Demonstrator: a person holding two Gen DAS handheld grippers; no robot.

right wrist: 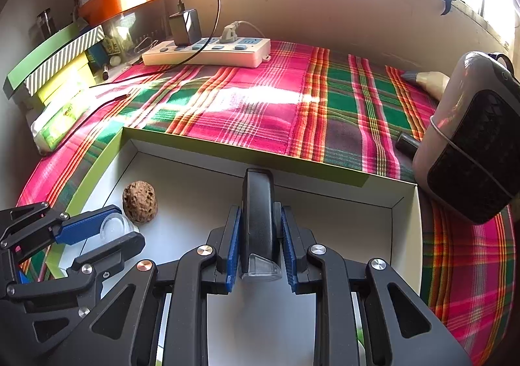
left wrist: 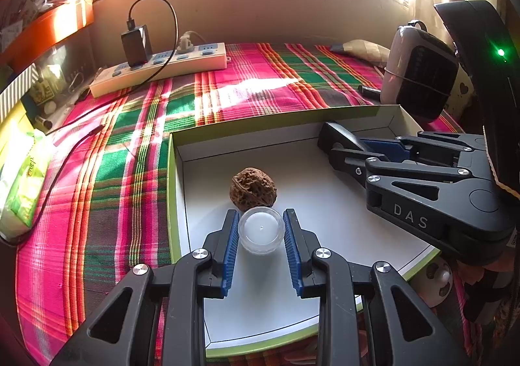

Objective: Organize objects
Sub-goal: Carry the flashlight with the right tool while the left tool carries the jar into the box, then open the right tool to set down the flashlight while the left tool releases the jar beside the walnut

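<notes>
**Q:** What does each gripper hold, and where do the items lie?

**A:** Left gripper: pads pinching a small glass candle holder with white wax, low over the white floor of the green-edged box. A walnut rests on the box floor just beyond the holder, touching it or nearly so. Right gripper: blue pads pressed on the sides of a black oblong object with a clear end cap, possibly a stapler or lighter; it cannot be identified for certain. It points toward the far wall of the box. The box sits on a plaid cloth, with a power strip and a small heater outside it.

**Q:** Which step appears to be in hand?

**A:** Judged from the frames, setting both items down inside the box.

**Q:** How should that be done well?

**A:** Whether the holder's base is already in contact cannot be told, so lower it until it sits flat before parting the pads; glass released tilted may roll or chip. Keep it clear of the walnut, which a nudge would send rolling. Lay the black object along its length, apart from the other two. Open each pair of jaws only a little, then draw straight back and up so no finger drags its item.
</notes>
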